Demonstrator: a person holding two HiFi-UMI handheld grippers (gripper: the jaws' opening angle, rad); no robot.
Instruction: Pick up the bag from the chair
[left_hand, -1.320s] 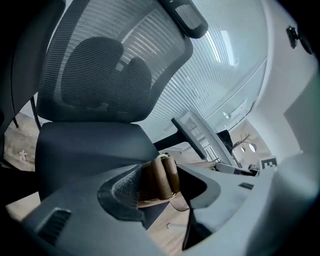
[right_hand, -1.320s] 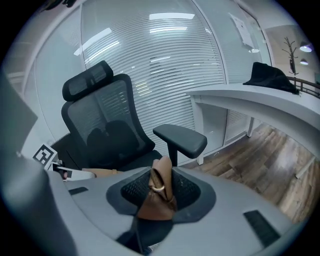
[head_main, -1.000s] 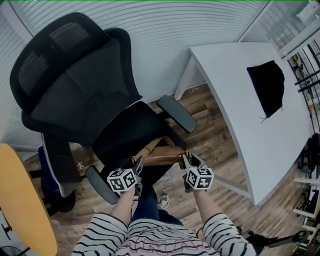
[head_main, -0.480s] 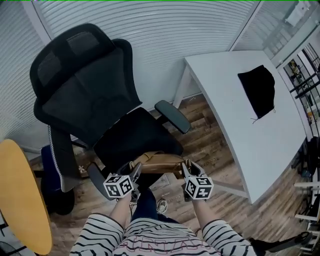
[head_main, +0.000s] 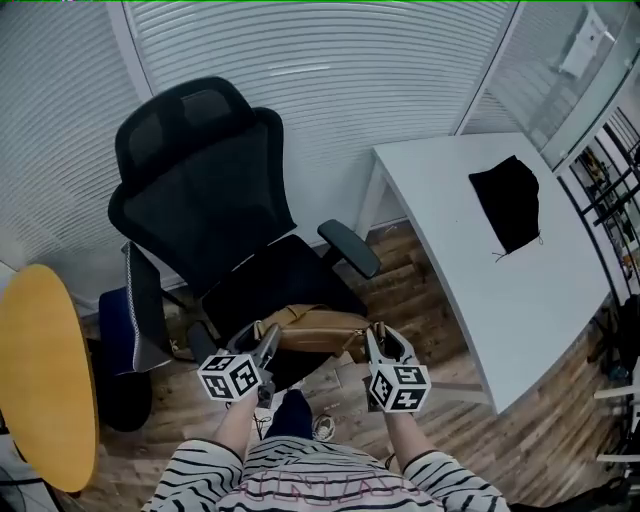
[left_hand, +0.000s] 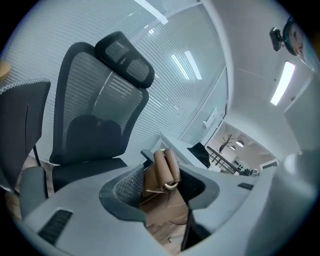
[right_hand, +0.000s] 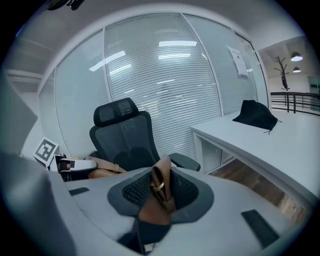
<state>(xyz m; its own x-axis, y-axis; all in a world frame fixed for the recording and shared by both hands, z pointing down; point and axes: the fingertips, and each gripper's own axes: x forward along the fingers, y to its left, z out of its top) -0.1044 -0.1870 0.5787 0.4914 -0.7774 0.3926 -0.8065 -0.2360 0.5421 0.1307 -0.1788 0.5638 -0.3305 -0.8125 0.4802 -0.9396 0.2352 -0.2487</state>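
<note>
A tan leather bag (head_main: 318, 328) hangs between my two grippers, lifted off the seat of the black mesh office chair (head_main: 215, 195). My left gripper (head_main: 266, 347) is shut on the bag's left end; in the left gripper view the folded strap with its metal ring (left_hand: 165, 172) sits pinched between the pads. On the bag's right end my right gripper (head_main: 378, 342) is shut, its jaws having just closed further on the strap (right_hand: 161, 186). The black seat (head_main: 275, 280) lies below and behind the bag.
A white desk (head_main: 470, 260) stands at the right with a black cloth (head_main: 510, 205) on it. At the left edge is a round yellow table (head_main: 40, 370), with a dark blue stool (head_main: 115, 325) beside it. Wooden floor lies underneath, and blinds cover the glass wall behind.
Both grippers have risen together with the bag, which has come up off the chair seat. The head view has tilted, so the chair now sits further right and lower in the picture.
</note>
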